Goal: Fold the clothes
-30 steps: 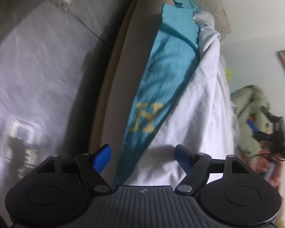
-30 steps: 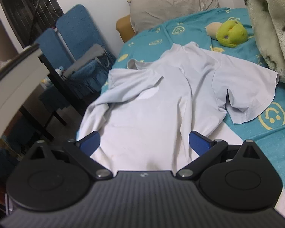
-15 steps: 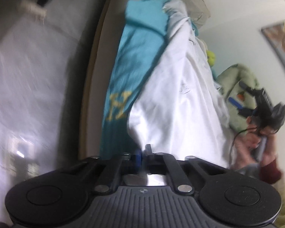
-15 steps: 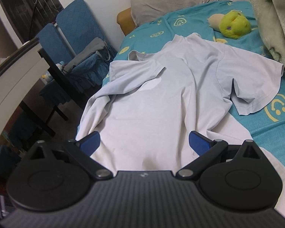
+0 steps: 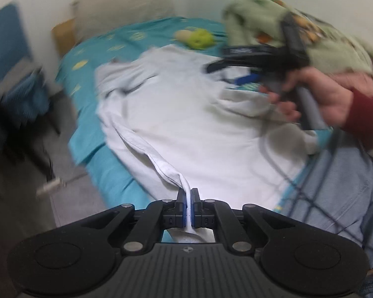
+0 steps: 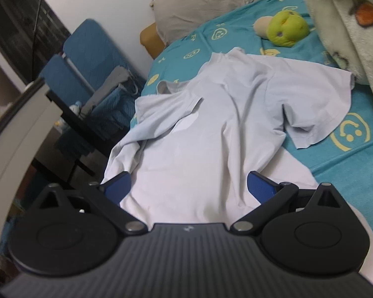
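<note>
A white T-shirt (image 6: 211, 129) lies rumpled on a teal bed sheet (image 6: 348, 173), collar toward the pillow. It also shows in the left wrist view (image 5: 186, 114). My left gripper (image 5: 188, 200) is shut on the shirt's bottom hem at its near left corner, and the hem runs up from the jaws. My right gripper (image 6: 189, 186) is open and empty, just above the shirt's lower part. It also shows in the left wrist view (image 5: 238, 73), held by a hand over the shirt's right side.
A grey pillow (image 6: 206, 2) lies at the head of the bed. A green plush toy (image 6: 286, 28) sits beyond the shirt. A fleece blanket (image 6: 343, 24) is heaped at the right. Blue chairs (image 6: 87, 57) and a dark table (image 6: 69, 114) stand left of the bed.
My left gripper went from open to shut on the shirt's hem, then swung round to face up the bed. My right gripper moved slightly forward over the shirt, still open.
</note>
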`<state>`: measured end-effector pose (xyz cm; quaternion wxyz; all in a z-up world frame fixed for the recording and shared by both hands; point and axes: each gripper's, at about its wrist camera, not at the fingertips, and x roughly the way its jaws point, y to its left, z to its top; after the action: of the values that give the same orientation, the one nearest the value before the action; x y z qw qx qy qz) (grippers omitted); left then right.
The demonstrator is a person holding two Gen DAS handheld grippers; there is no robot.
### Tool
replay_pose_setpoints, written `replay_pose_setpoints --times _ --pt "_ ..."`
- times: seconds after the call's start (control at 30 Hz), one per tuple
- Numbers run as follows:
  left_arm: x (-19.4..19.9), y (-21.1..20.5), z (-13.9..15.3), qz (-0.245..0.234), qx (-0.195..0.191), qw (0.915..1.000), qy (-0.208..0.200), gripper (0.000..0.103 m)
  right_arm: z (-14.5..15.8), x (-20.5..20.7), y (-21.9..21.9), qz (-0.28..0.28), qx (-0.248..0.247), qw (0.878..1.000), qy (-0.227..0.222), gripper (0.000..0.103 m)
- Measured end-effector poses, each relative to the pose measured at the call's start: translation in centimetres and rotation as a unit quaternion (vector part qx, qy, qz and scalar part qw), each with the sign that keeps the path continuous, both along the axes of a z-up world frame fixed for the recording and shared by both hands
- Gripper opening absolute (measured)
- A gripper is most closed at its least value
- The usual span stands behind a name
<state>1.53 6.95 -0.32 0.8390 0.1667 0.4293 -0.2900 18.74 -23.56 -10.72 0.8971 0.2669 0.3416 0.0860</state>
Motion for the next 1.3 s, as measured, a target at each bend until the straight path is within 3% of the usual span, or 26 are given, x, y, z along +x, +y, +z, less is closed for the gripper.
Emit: replay_pose_setpoints --times 0.07,0.2,0.3,0.43,0.5,0.6,0.67,0.77,0.9,1.0,1.3 --pt "-0.7 -4.3 -0.1 -0.019 0.017 0.9997 0.002 0.003 0.3 -0.1 -0.8 -0.008 0.015 1.0 -0.003 0.101" --pt "-1.1 -9.8 -4.5 -0.04 0.048 0.9975 0.031 0.003 0.6 0.1 -2.2 -0.021 0.035 0.999 -0.01 0.101" --pt "-0.3 -10.0 -8.9 -0.023 0.068 0.995 0.069 0.003 0.8 0.2 -2.8 -0.026 0.039 0.999 -0.015 0.101" --pt "1.0 -10.2 -12.2 0.001 0.086 0.9901 0.111 0.006 1.3 0.2 -2.8 -0.018 0.039 0.999 -0.027 0.101" --pt "1.4 -10.2 -12.1 0.006 0.074 0.9905 0.116 0.013 1.6 0.1 -2.5 -0.009 0.033 0.999 -0.036 0.101" --pt "1.8 -10.0 -11.3 0.011 0.052 0.9922 0.113 0.038 2.1 0.0 -1.9 0.005 0.018 0.999 -0.05 0.101" --pt "1.7 -9.9 -10.0 0.014 0.036 0.9942 0.1 0.064 2.4 -0.1 -1.7 0.011 0.01 0.998 -0.06 0.101" --pt "1.7 -9.5 -7.5 0.024 0.008 0.9978 0.061 0.077 3.1 -0.4 -1.5 0.015 -0.002 0.997 -0.074 0.101" --pt "2.5 -9.5 -4.4 0.05 -0.034 0.9981 -0.01 0.084 4.0 -0.8 -1.7 0.013 -0.02 0.995 -0.095 0.101" --pt "3.1 -9.7 -2.3 0.072 -0.066 0.9932 -0.063 0.088 5.2 -1.3 -2.3 0.005 -0.04 0.992 -0.118 0.101" --pt "6.8 -11.4 0.5 0.124 -0.145 0.9716 -0.14 0.1 7.3 -2.0 -4.5 -0.033 -0.072 0.983 -0.167 0.101"
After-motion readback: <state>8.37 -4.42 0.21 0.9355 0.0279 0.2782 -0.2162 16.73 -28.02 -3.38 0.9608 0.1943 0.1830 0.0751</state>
